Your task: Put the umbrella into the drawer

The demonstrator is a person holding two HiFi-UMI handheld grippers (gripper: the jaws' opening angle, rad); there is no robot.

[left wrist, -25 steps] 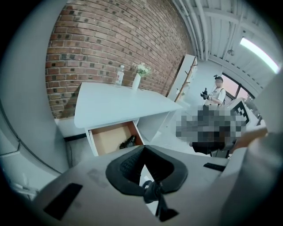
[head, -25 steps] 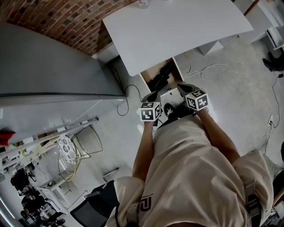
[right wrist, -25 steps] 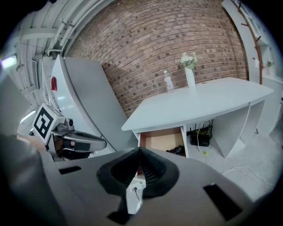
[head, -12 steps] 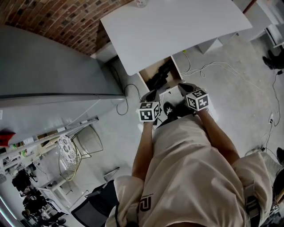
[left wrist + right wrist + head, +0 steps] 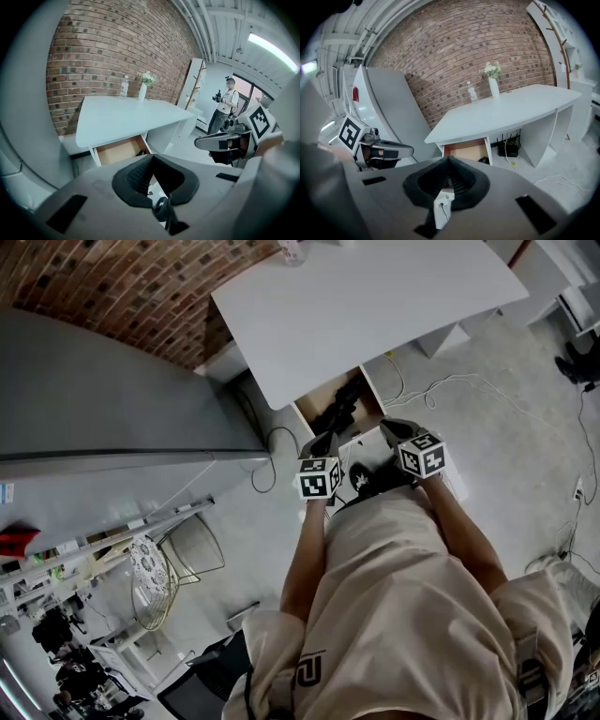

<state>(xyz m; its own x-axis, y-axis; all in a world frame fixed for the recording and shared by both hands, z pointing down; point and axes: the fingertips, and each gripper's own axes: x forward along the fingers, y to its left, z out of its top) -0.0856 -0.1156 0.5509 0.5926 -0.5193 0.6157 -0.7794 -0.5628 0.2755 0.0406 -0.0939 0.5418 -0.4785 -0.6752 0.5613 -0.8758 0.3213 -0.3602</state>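
Observation:
A white desk (image 5: 366,306) stands against a brick wall, and the wooden drawer (image 5: 307,411) under it is pulled open. A dark bundle, apparently the umbrella (image 5: 342,401), lies inside the drawer; in the right gripper view only a dark bit of it (image 5: 484,160) shows. My left gripper (image 5: 325,440) and right gripper (image 5: 392,426) hover side by side just short of the drawer's white front. Both are shut with nothing between the pads. The left gripper (image 5: 152,158) and the right gripper (image 5: 449,160) each point toward the open drawer (image 5: 117,151).
A water bottle (image 5: 472,91) and a white vase of flowers (image 5: 493,84) stand on the desk's far side. A tall grey panel (image 5: 103,399) rises left of the desk. Cables (image 5: 450,385) trail over the floor on the right. Another person (image 5: 225,110) stands farther off.

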